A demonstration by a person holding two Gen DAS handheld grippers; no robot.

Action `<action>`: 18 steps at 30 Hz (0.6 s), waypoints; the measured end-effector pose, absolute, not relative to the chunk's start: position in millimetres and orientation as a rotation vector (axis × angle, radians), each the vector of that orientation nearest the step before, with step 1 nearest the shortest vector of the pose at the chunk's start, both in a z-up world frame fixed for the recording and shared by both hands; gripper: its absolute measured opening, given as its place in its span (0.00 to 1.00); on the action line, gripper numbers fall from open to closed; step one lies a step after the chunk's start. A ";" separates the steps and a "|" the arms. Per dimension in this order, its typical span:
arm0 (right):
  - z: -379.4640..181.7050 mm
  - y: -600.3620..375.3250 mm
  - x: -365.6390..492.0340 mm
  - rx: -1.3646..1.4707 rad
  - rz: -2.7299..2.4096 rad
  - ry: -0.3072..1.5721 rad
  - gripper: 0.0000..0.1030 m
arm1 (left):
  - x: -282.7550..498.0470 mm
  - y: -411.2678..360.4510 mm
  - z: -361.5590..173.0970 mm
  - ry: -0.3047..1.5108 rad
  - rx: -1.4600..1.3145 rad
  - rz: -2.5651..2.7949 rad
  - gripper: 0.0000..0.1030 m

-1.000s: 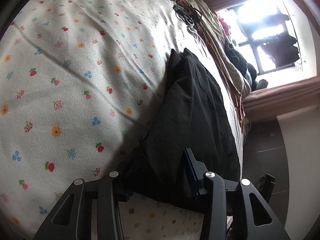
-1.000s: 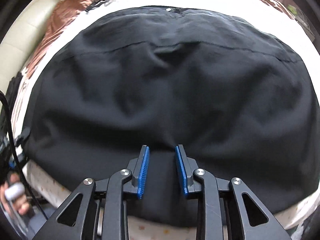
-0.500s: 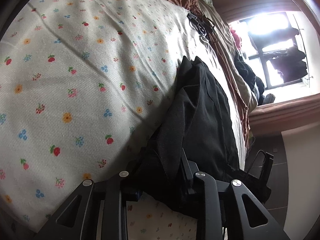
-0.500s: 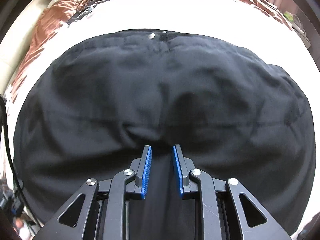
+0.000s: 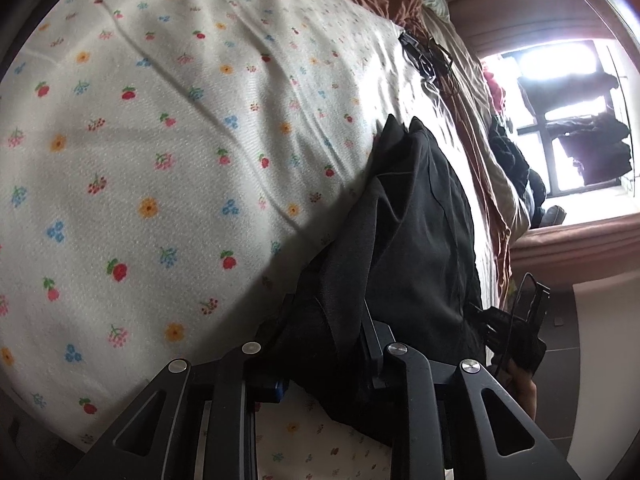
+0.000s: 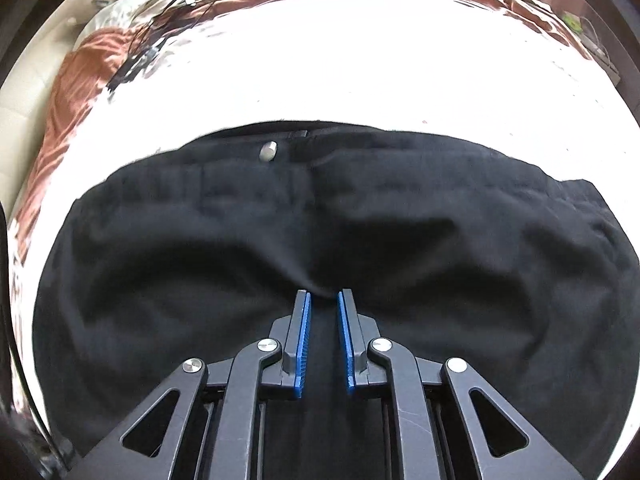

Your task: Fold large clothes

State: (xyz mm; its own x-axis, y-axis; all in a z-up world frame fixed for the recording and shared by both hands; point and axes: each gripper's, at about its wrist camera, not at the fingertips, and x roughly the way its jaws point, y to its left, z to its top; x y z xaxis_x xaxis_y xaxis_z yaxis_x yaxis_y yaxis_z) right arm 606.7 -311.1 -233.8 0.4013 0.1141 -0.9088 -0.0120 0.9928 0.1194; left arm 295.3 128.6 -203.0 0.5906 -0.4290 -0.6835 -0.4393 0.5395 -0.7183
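On the flowered bed sheet [image 5: 168, 152], seen by the left wrist camera, the black trousers [image 5: 416, 232] lie in a long bundle toward the right edge of the bed. The left claw [image 5: 324, 344] grips a thick bunch of their near end, cloth filling the space between its fingers. A second ago its fingers stood wider, with the cloth lying flat between them; the cloth has since been gathered and raised.

Risk, left side: the bunch holds several layers, so an inner layer may slip free when lifted and spoil the fold line.

Seen by the right wrist camera, the trousers [image 6: 360, 248] spread across the frame, waistband and metal button [image 6: 268, 150] at the far edge, the overexposed sheet beyond. The right claw [image 6: 323, 304] is closing on a raised ridge of fabric; a narrow gap remains between the blue pads [image 6: 304, 344], and whether they press the cloth yet cannot be told. Earlier the gap was wider and the waistband lay farther off.

Risk, right side: a shallow pinch may take only the top layer, leaving the lower layer behind; uneven pull between the two claws would skew the fold.
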 end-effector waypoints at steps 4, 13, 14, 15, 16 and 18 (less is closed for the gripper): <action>-235.5 -314.8 626.7 0.120 0.082 1.130 0.13 | 295.4 128.2 -200.5 1.005 -1.055 0.005 0.27; -196.8 -340.0 630.4 0.253 0.167 1.009 0.14 | 305.4 113.2 -196.8 1.041 -1.073 -0.046 0.50; -187.1 -343.2 622.3 0.267 0.175 0.991 0.15 | 306.5 112.9 -198.1 1.042 -1.071 -0.043 0.50; -183.2 -339.2 623.3 0.277 0.180 0.984 0.16 | 307.7 113.5 -199.2 1.043 -1.076 -0.042 0.50; -178.1 -339.5 618.1 0.292 0.187 0.978 0.16 | 309.1 113.8 -199.6 1.037 -1.084 -0.042 0.50; -172.8 -337.6 608.3 0.300 0.202 0.984 0.16 | 311.3 114.8 -200.2 1.033 -1.085 -0.037 0.43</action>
State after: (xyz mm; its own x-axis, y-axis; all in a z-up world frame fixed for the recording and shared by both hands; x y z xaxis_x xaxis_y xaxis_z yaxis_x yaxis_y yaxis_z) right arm 608.3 -337.6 -172.8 0.5403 0.3013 -0.7857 -0.0322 0.9404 0.3385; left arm 311.3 114.8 -200.2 0.5584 -0.4875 -0.6712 -0.4388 0.5131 -0.7377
